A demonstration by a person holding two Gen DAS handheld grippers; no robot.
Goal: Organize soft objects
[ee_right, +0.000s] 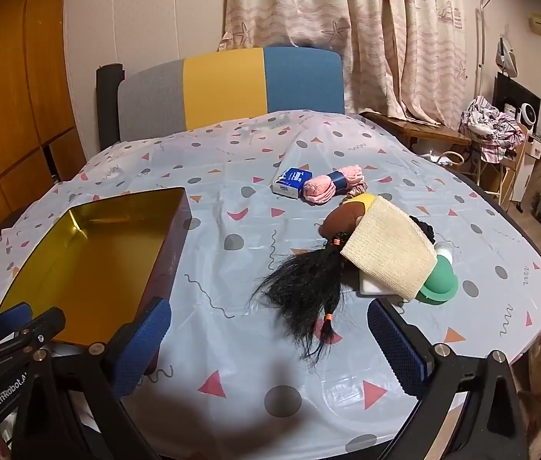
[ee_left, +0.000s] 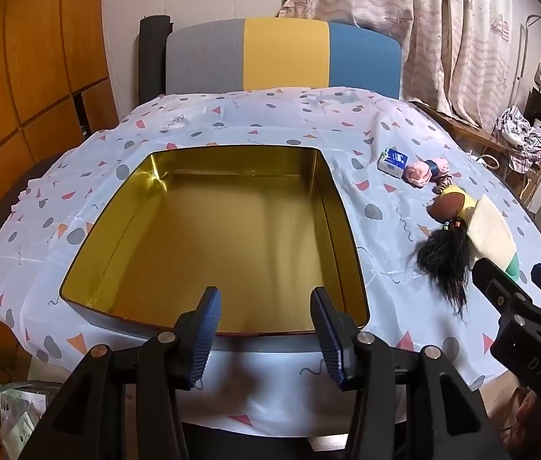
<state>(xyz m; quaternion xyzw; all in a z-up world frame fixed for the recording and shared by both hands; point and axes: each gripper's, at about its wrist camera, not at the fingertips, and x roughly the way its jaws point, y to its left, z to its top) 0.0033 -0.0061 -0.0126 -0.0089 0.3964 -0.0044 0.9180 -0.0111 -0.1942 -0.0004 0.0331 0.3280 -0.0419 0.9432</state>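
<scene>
An open empty tin box with a gold inside (ee_left: 216,237) sits on the patterned tablecloth; it also shows at the left of the right wrist view (ee_right: 90,257). My left gripper (ee_left: 266,339) is open and empty above the box's near rim. My right gripper (ee_right: 270,349) is open and empty, just short of a doll's black hair (ee_right: 305,280). The doll (ee_right: 347,214) lies under a cream woven cloth (ee_right: 389,249). Behind it lie pink rolled socks (ee_right: 328,188) and a blue tissue pack (ee_right: 291,182). A green cup (ee_right: 439,283) and a white block (ee_right: 372,287) lie under the cloth's edge.
A chair with a grey, yellow and blue back (ee_left: 282,57) stands behind the table. Curtains (ee_right: 347,30) hang at the back. Clutter and clothes (ee_right: 489,126) fill the right side of the room. A wooden wardrobe (ee_left: 21,76) is on the left.
</scene>
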